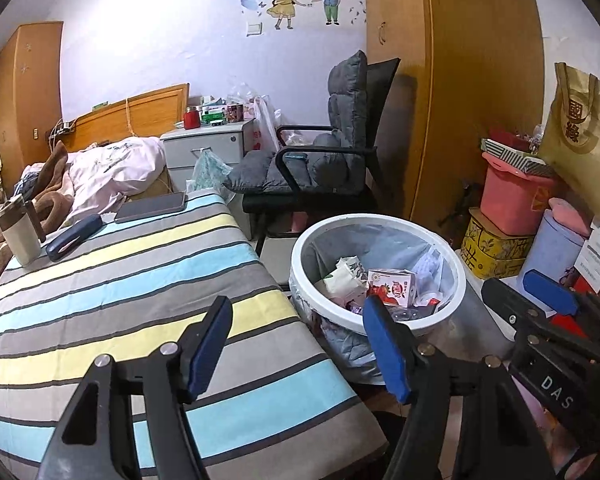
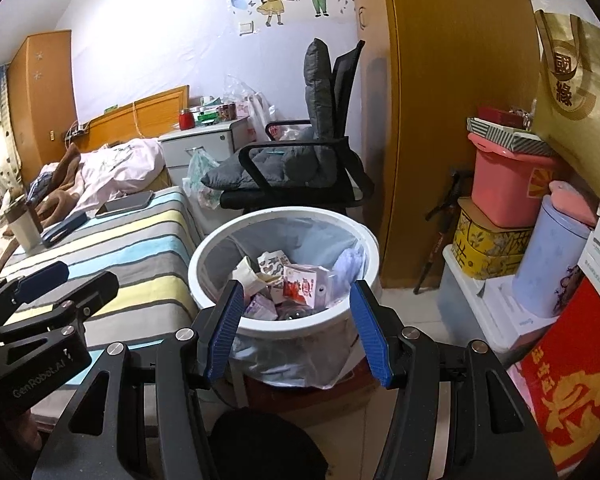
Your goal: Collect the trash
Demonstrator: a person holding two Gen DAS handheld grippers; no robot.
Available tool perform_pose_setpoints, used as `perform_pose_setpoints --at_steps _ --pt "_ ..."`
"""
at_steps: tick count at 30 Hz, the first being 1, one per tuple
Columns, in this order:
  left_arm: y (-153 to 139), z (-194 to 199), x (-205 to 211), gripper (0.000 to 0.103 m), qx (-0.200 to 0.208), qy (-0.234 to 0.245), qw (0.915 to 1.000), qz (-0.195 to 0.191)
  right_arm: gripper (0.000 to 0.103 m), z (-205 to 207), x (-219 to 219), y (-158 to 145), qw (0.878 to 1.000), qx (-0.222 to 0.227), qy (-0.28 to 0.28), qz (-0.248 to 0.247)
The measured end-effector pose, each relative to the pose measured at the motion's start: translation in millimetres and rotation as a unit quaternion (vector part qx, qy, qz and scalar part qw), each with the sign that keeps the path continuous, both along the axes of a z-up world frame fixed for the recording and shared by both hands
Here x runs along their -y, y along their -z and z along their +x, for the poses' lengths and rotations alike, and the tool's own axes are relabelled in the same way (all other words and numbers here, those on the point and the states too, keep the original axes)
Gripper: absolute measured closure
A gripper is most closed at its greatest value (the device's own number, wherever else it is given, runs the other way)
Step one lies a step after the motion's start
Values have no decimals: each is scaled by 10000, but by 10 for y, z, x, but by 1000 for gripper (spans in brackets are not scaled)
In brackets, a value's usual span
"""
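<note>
Even, bright indoor light; fisheye bends the edges, dark corners, far wall perhaps slightly soft.

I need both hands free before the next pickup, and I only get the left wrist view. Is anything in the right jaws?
Observer: No. The right gripper is open and empty, and the bin shows between its jaws.
Operator: What's at the far right, beyond that gripper?
Observer: A red panel with gold characters, low at the right edge, below the lilac canister.
Operator: Anything in front of the bin?
Observer: A dark rounded thing near the bottom edge. I cannot tell what it is.
</note>
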State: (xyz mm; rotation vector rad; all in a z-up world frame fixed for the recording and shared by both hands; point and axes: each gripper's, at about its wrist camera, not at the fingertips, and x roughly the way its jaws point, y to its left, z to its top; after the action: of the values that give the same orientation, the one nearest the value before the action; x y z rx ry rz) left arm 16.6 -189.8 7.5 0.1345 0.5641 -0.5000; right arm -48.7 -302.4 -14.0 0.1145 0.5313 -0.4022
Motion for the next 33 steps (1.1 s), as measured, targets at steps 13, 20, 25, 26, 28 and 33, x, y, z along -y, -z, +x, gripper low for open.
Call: perform_pose_setpoints --at_steps 13,20,25,26,28,33 --pt "-11 -22 -36 33 56 -51 10000 8 46 -21 -35 -20 10000 19 -9 -3" --pt "-19 -17 -50 33 30 -76 10000 4 46 -15 -48 -28 10000 17 -11 -14" --pt "-31 -15 -53 33 42 -59 10000 -1 46 -17 -55 -36 10000 13 -11 -20" --pt "-31 -13 -53 33 36 -51 10000 -4 46 -18 -55 -39 10000 23 -11 -27" --pt "-29 -13 -47 33 34 -36 10000 -9 46 -14 -50 -47 10000 36 -5 -32" --pt "-22 -15 -42 33 16 -27 10000 1 46 -16 -57 -55 10000 41 10 -48"
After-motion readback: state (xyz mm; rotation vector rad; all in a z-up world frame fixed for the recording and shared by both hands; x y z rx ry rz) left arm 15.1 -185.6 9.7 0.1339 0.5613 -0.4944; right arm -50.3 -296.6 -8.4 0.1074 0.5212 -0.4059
